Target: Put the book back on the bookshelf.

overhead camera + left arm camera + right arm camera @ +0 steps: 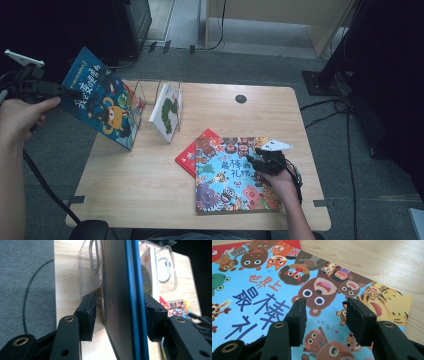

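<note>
A blue picture book (102,100) stands tilted in the clear rack (141,93) at the table's left end. My left gripper (71,92) is open, off the table's left side. In the left gripper view the book's blue edge (133,302) runs between the jaws of the left gripper (120,312). A gap separates the left pad (88,315) from the cover, and the right pad sits close beside the spine. My right gripper (261,156) hovers open over a bright animal book (225,175) lying flat. Nothing is between the jaws of the right gripper (324,312) above the cover (262,295).
A white book with a green caterpillar (167,111) leans in the rack's second slot. Under the animal book lies a red book (189,152), part of it sticking out. A dark round hole (241,98) marks the wooden table (150,185). Cables trail on the grey floor.
</note>
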The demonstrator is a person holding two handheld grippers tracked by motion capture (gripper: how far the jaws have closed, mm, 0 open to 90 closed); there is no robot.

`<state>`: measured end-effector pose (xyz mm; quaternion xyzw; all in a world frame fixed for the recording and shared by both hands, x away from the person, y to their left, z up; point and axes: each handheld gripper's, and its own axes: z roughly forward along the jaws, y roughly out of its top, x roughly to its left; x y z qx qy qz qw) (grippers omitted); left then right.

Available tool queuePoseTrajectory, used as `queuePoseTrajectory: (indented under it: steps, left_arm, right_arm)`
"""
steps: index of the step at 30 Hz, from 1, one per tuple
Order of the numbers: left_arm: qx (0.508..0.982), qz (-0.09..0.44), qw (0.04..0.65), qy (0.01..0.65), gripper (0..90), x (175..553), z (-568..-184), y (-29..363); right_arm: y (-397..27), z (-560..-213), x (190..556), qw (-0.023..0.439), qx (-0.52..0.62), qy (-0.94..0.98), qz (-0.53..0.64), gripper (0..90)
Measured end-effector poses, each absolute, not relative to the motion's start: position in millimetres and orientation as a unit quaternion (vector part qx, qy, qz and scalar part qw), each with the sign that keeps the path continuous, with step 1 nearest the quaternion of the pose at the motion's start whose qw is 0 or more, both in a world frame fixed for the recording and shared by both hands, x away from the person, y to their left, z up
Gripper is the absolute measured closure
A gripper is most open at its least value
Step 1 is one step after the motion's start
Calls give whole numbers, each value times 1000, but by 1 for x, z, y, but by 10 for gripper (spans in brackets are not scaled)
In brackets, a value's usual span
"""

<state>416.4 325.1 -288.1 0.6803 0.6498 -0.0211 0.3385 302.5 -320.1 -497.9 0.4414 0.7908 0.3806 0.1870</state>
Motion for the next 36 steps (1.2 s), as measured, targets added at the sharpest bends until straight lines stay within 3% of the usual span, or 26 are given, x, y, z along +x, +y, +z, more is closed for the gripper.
queuePoseTrajectory:
  steps: [12, 22, 36]
  left_arm:
    - [696, 7, 330, 638, 469, 368, -297, 299]
    - [688, -2, 345, 638, 476, 337, -322, 294]
    - [717, -20, 357, 599, 488, 325, -362, 246]
  right_arm:
    - [-316, -492, 317, 179, 432, 792, 392, 511]
    - [-320, -490, 326, 175, 431, 789, 402, 514]
    - [-316, -490, 331, 169, 430, 790, 403, 521]
